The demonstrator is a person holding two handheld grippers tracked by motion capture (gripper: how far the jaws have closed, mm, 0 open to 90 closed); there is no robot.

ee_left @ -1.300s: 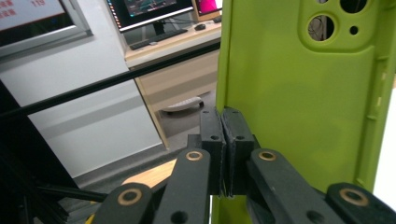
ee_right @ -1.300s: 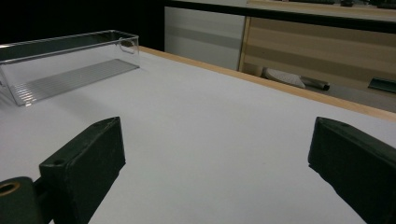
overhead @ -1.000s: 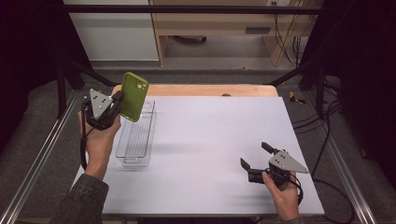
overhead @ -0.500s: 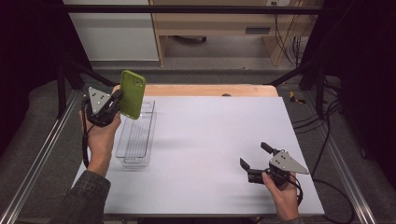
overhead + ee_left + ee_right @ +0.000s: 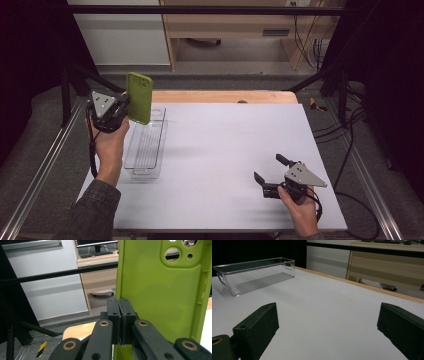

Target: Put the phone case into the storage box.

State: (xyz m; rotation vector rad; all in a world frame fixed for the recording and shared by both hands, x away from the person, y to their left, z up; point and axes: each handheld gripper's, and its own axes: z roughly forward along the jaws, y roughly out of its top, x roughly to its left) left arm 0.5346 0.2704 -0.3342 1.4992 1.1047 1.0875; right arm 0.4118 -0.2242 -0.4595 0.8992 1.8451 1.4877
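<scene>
The left gripper [image 5: 122,106] pinches the edge of a green phone case [image 5: 139,98] between its closed jaws and holds it upright in the air above the far end of a clear plastic bin [image 5: 146,145]. The bin lies lengthwise near the left edge of the white table [image 5: 225,150]. The right gripper [image 5: 267,175] rests on the table near the front right corner, jaws wide apart with nothing between them.
</scene>
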